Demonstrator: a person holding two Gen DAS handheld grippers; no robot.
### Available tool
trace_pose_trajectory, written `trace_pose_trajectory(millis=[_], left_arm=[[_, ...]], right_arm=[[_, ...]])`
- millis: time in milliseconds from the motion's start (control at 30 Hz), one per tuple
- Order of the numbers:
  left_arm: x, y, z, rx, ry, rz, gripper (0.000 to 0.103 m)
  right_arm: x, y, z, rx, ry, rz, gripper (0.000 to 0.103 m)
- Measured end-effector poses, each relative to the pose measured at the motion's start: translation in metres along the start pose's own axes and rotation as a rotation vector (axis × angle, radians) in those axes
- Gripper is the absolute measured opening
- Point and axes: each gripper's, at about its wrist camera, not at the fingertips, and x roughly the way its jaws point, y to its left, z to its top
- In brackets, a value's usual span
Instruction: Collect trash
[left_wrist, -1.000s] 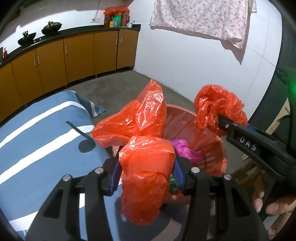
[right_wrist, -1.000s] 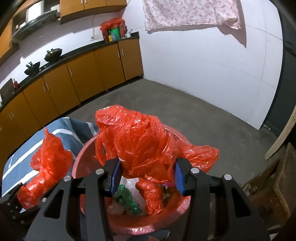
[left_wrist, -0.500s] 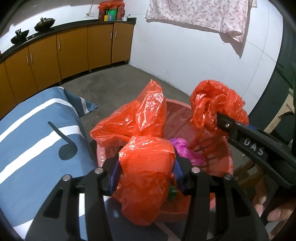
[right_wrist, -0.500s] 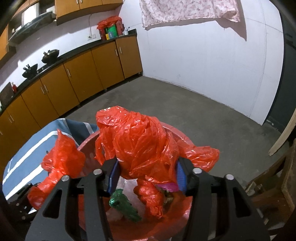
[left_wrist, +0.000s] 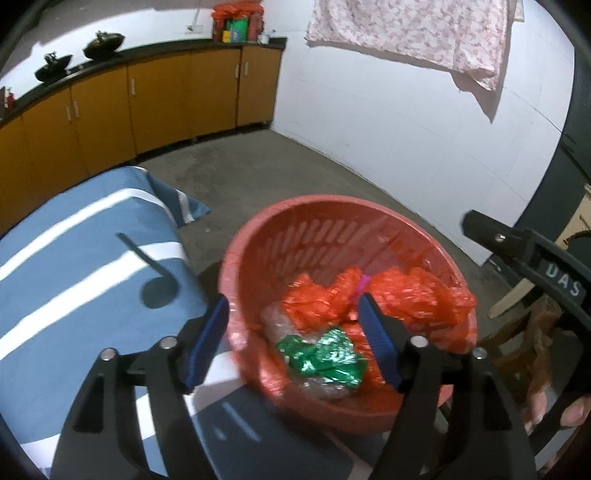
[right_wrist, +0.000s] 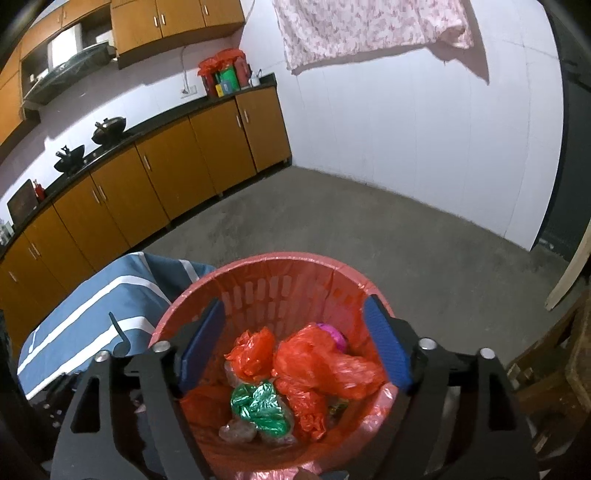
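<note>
Trash in basket — grippers' jaws opening, empty.

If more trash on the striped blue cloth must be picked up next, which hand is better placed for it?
Probably the left. The left gripper, jaws opening with nothing held, hangs at the basket edge beside the blue cloth. The right gripper, also opening and empty, hangs over the basket's middle.

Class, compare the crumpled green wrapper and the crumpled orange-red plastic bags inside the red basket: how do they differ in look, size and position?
The green wrapper is shiny and foil-like; the orange-red bags are duller, translucent film. The green wrapper is one small wad; the orange-red bags are larger and more numerous. The wrapper lies nearer the cameras, the bags behind it. Both are crumpled and lie loose in the red basket.
</note>
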Motion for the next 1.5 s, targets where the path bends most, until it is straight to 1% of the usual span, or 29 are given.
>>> trace_pose_trajectory(millis=[67,133,267,300,367,433,533,600,700,833,933,1033,1233,1367,1500], left_arm=[[-0.016,0.006,-0.001,0.001,-0.037,0.031,0.081],[-0.036,0.014,-0.003,-0.007,-0.077,0.061,0.085],[-0.079,0.027,-0.012,-0.036,-0.145,0.107,0.094],[-0.087,0.029,-0.015,-0.041,-0.159,0.117,0.096],[-0.110,0.034,-0.024,-0.054,-0.198,0.152,0.099],[-0.133,0.039,-0.034,-0.064,-0.228,0.194,0.099],[-0.159,0.042,-0.048,-0.079,-0.247,0.243,0.099],[-0.174,0.045,-0.057,-0.086,-0.258,0.269,0.099],[-0.200,0.047,-0.076,-0.084,-0.294,0.312,0.099],[-0.232,0.052,-0.100,-0.110,-0.327,0.334,0.099],[-0.250,0.056,-0.116,-0.133,-0.336,0.353,0.099],[-0.262,0.058,-0.129,-0.139,-0.338,0.367,0.099],[-0.284,0.050,-0.150,-0.098,-0.360,0.446,0.099],[-0.289,0.046,-0.162,-0.087,-0.358,0.452,0.099],[-0.295,0.047,-0.173,-0.104,-0.351,0.443,0.099]], right_arm=[[-0.012,0.004,0.000,-0.019,-0.033,-0.007,0.087],[-0.028,0.008,-0.001,-0.048,-0.070,-0.014,0.095],[-0.063,0.017,-0.010,-0.086,-0.135,-0.014,0.097],[-0.071,0.018,-0.014,-0.091,-0.145,-0.013,0.100],[-0.086,0.019,-0.022,-0.093,-0.164,-0.012,0.101],[-0.103,0.024,-0.032,-0.099,-0.181,-0.006,0.101],[-0.118,0.031,-0.044,-0.113,-0.190,0.003,0.101],[-0.131,0.034,-0.053,-0.125,-0.198,0.006,0.101],[-0.147,0.037,-0.063,-0.135,-0.212,0.011,0.101],[-0.166,0.041,-0.074,-0.150,-0.231,0.017,0.101],[-0.178,0.046,-0.085,-0.180,-0.245,0.011,0.101],[-0.186,0.052,-0.094,-0.207,-0.252,0.008,0.101],[-0.202,0.062,-0.116,-0.264,-0.267,-0.002,0.101],[-0.210,0.068,-0.126,-0.280,-0.265,0.004,0.101],[-0.216,0.072,-0.133,-0.286,-0.263,0.020,0.101]])
